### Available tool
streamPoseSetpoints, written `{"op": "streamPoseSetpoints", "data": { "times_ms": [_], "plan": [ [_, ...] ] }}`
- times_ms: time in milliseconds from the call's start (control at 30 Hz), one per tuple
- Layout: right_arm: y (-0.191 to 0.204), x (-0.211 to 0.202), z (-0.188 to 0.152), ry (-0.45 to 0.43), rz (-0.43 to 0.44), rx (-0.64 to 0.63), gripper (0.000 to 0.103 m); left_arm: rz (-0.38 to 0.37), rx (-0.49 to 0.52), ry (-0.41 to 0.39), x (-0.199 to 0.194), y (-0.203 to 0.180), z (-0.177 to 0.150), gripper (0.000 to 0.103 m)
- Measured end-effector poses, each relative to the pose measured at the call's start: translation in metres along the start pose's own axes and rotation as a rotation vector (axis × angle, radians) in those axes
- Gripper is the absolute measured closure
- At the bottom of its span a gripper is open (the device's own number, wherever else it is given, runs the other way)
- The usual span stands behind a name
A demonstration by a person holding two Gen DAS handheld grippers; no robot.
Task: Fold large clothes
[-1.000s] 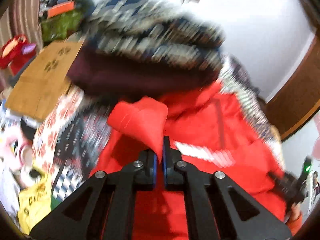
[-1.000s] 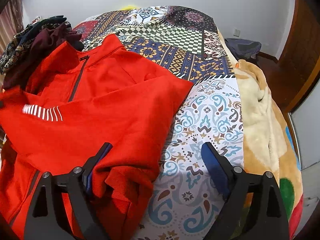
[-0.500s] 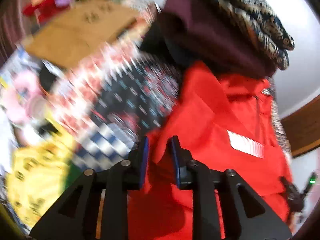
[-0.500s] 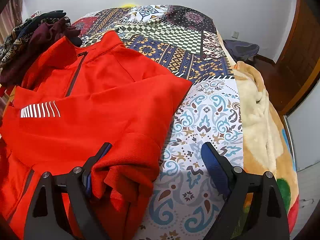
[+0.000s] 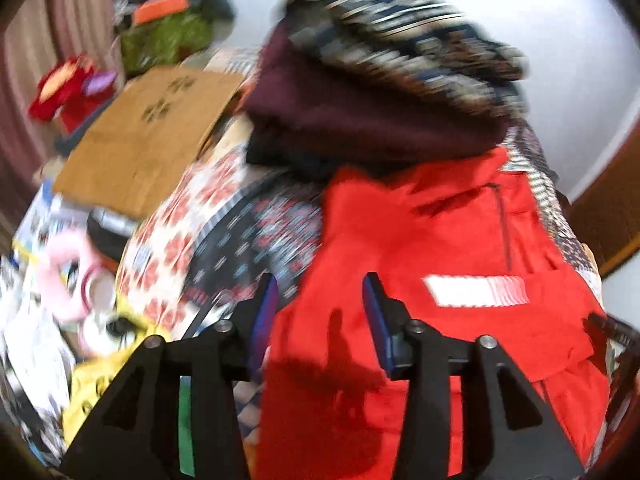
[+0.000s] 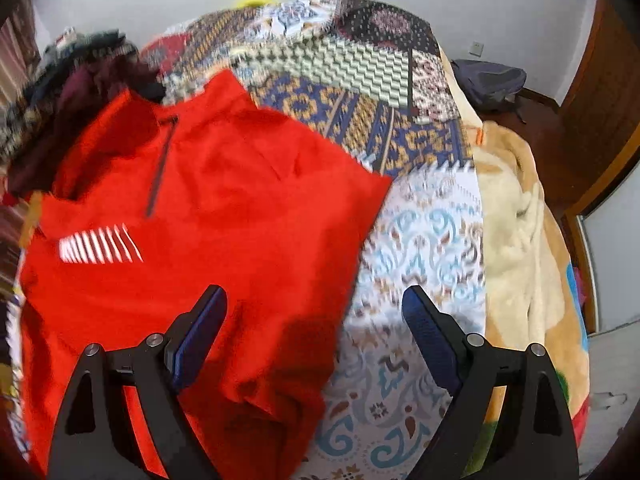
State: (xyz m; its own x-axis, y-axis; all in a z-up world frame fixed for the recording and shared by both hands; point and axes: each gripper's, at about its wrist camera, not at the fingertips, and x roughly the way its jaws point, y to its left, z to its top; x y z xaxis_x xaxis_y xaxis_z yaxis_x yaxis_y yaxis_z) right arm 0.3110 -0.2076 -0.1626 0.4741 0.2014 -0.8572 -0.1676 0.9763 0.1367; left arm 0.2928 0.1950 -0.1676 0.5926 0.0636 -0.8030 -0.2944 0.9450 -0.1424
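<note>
Red jacket (image 6: 224, 208) on patterned bedspread (image 6: 420, 240)

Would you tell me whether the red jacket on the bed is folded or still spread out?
Partly folded: the red jacket has both sleeves laid across its front, the body still full length on the bed.

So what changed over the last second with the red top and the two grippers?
The left gripper let go: a second ago it pinched a fold of the red top; its jaws have just been opening, and the cloth lies flat beneath them. The right gripper stayed wide open and holds nothing, with the folded sleeve below it. The top stayed on the patterned bedspread, and the dark clothes pile stayed beside its collar.
</note>
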Motion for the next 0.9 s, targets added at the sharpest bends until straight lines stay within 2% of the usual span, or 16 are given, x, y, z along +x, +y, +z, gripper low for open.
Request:
{"op": "streamPoseSetpoints", "data": {
  "times_ms": [267, 367, 467, 633, 800, 900],
  "plan": [
    [0.022, -0.01, 0.045, -0.079, 0.034, -0.041, 0.015, -0.065, 0.222, -0.05, 0.012, -0.092, 0.043, 0.057],
    [0.033, -0.003, 0.058, -0.084, 0.088, -0.043, 0.015, -0.055, 0.327, -0.052, 0.03, -0.131, 0.052, 0.057],
    [0.047, 0.009, 0.07, -0.084, 0.103, -0.069, 0.015, -0.06, 0.386, -0.035, 0.052, -0.159, 0.061, 0.057],
    [0.065, 0.033, 0.095, -0.067, 0.107, -0.119, 0.015, -0.079, 0.445, -0.007, 0.082, -0.193, 0.071, 0.057],
    [0.071, 0.062, 0.124, -0.043, 0.125, -0.122, 0.016, -0.063, 0.517, -0.029, 0.106, -0.215, 0.08, 0.057],
    [0.071, 0.084, 0.14, -0.001, 0.158, -0.099, 0.016, -0.002, 0.549, -0.063, 0.118, -0.223, 0.087, 0.057]
  ]
}}
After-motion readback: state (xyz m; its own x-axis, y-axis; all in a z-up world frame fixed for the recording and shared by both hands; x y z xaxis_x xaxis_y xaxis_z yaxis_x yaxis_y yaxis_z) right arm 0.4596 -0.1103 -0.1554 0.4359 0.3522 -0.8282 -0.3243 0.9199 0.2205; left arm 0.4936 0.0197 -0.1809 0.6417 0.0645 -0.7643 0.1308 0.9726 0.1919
